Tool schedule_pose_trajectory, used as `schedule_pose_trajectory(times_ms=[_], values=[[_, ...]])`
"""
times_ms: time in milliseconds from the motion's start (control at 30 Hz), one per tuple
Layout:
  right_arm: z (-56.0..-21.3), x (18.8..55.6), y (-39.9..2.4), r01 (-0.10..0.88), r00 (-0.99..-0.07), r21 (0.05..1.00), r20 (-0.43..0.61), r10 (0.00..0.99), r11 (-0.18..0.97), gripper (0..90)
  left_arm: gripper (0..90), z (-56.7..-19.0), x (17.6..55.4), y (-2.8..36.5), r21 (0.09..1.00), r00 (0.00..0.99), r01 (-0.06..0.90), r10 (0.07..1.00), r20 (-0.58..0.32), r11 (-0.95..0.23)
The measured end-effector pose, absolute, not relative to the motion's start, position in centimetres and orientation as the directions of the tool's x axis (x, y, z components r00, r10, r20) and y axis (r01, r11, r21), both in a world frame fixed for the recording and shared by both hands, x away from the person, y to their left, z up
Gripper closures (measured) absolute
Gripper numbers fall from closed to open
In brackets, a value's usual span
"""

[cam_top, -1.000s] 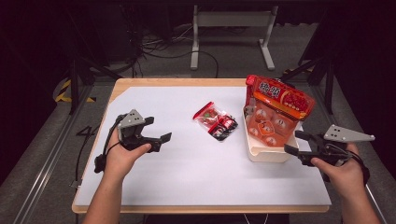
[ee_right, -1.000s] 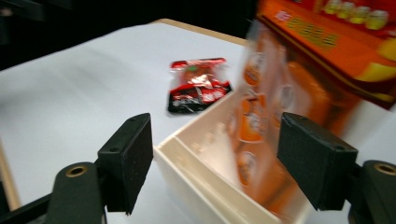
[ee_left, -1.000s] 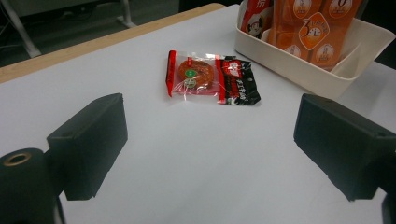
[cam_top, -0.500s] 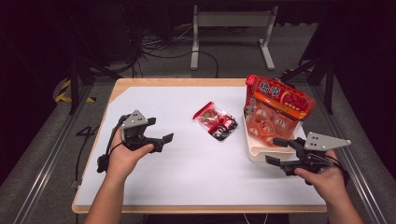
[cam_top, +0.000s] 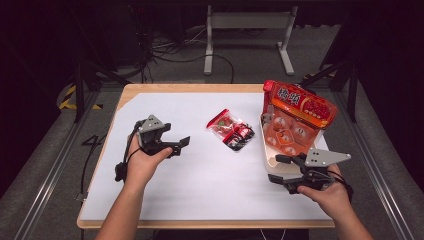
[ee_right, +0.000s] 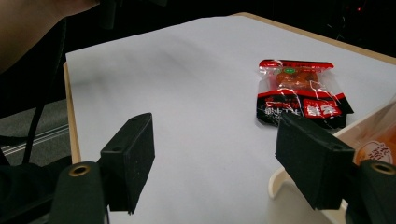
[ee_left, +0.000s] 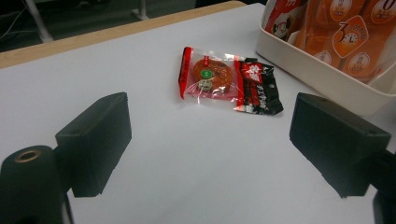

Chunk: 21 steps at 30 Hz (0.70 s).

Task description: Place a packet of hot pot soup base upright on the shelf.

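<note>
- Red-and-black snack packet lies flat just left of the white bin, long axis diagonal.
- We hold left gripper and right gripper with jaws apart, empty.

The person is working with bare forearms, no sleeves reaching the wrists in the high view. Each hand is carrying a black gripper, the left gripper and the right gripper, each showing 2 blocky, flat-faced black jaws, a grey three-cornered plate on top and a black cable trailing behind. In the gripper views a round brass-coloured socket is showing at the jaw base.
</note>
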State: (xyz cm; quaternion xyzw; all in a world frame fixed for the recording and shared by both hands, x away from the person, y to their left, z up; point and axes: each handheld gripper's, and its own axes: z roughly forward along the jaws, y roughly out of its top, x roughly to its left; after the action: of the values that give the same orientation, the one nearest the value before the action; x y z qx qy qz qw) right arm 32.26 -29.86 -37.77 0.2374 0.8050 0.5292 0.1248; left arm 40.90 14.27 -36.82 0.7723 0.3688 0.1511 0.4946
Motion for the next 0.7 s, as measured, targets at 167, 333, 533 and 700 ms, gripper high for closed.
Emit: schedule_pose_trajectory(times_ms=[167,333,533,700], values=[[-38.0,32.3,-29.6,0.252,-0.857,0.909,0.05,0.513,0.332,28.7,14.1,-37.8,42.2,12.6,0.87,0.702,0.428,0.696,-0.149,-0.246],[-38.0,32.3,-29.6,0.251,-0.857,0.909,0.049,0.513,0.333,28.7,14.6,-38.2,43.1,11.0,0.872,0.726,0.408,0.674,-0.132,-0.269],[-38.1,32.3,-29.5,0.253,-0.86,0.91,0.056,0.507,0.329,28.4,16.7,-39.1,44.9,8.9,0.871,0.724,0.409,0.677,-0.13,-0.271],[-38.0,32.2,-29.6,0.251,-0.861,0.91,0.055,0.506,0.329,28.4,18.6,-39.8,45.9,8.0,0.872,0.72,0.412,0.681,-0.132,-0.266]])
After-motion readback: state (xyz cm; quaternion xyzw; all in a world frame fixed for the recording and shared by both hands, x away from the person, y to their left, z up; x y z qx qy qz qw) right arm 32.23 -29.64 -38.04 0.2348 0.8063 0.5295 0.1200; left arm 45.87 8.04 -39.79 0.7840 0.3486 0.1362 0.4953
